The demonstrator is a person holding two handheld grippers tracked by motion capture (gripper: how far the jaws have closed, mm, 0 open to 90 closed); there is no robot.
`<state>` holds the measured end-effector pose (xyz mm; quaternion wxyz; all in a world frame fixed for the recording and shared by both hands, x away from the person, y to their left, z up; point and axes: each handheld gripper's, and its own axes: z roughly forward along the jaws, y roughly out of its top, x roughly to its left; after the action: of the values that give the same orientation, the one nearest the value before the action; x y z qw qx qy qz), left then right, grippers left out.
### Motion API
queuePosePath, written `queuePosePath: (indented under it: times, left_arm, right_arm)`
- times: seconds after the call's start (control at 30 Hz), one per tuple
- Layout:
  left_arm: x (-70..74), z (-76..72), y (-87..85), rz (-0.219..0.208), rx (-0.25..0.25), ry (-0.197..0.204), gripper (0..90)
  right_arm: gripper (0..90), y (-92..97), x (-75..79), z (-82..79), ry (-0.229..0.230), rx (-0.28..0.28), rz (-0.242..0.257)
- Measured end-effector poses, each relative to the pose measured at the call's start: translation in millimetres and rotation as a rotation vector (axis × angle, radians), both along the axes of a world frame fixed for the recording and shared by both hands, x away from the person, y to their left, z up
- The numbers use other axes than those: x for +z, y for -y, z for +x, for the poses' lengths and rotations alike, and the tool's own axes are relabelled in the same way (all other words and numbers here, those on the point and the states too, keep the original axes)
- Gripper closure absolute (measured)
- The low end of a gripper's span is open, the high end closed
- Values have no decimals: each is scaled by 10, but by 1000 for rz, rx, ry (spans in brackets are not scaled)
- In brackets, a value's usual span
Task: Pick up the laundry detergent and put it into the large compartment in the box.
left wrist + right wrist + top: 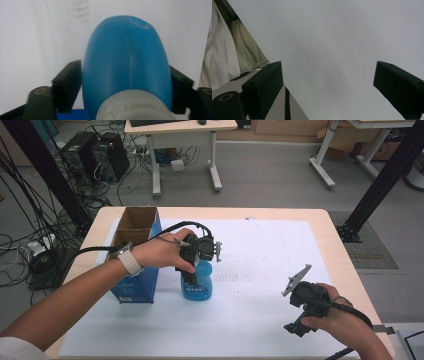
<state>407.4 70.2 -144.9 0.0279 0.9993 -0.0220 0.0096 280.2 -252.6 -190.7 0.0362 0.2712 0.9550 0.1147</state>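
Observation:
A blue plastic bottle (198,287) with a white collar stands on the white sheet, right beside the blue box. My left gripper (191,279) comes down on it from above, held in the person's left hand. In the left gripper view the bottle's blue body (125,57) sits between the two black pads (68,85), which press on both of its sides. My right gripper (296,326) hangs low over the sheet near the front right. Its jaws stand wide apart (329,82) with nothing between them.
An open blue cardboard box (137,255) stands at the left of the white paper sheet (260,310) that covers the wooden table (340,250). On the floor beyond the table are computer towers, cables and other desks.

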Motion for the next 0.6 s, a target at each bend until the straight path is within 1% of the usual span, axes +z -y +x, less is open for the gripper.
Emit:
queuePosePath:
  times: [0.03,0.07,0.13,0.23,0.27,0.3,0.37,0.4,0.53,0.6]
  left_arm:
    - [0,4,3,2,1,-4,337]
    - [2,10,4,2,2,-8,337]
    - [9,11,5,2,11,-15,373]
    - [11,-6,-15,-9,21,-7,377]
    - [12,-7,-26,-13,38,-8,378]
    - [13,-11,-26,-14,43,-6,379]
    - [25,-45,17,7,57,0,379]
    - [40,-56,20,6,63,-1,379]
    - [191,-25,-31,-16,128,-26,379]
    - [278,-14,-53,-17,162,-34,379]
  right_arm:
    - [87,2,1,-1,0,0,0]
    - [87,2,1,-1,0,0,0]
    - [88,1,6,-3,1,-2,-2]
    - [87,5,9,-6,3,-2,-2]
    - [88,4,9,-6,2,-2,-2]
    - [88,6,8,-2,3,0,-3]
    - [87,3,13,1,1,-1,-4]
    - [87,4,20,2,2,1,-4]
    - [88,0,56,-22,8,-2,-6]
    - [88,-5,69,-30,11,3,-10]
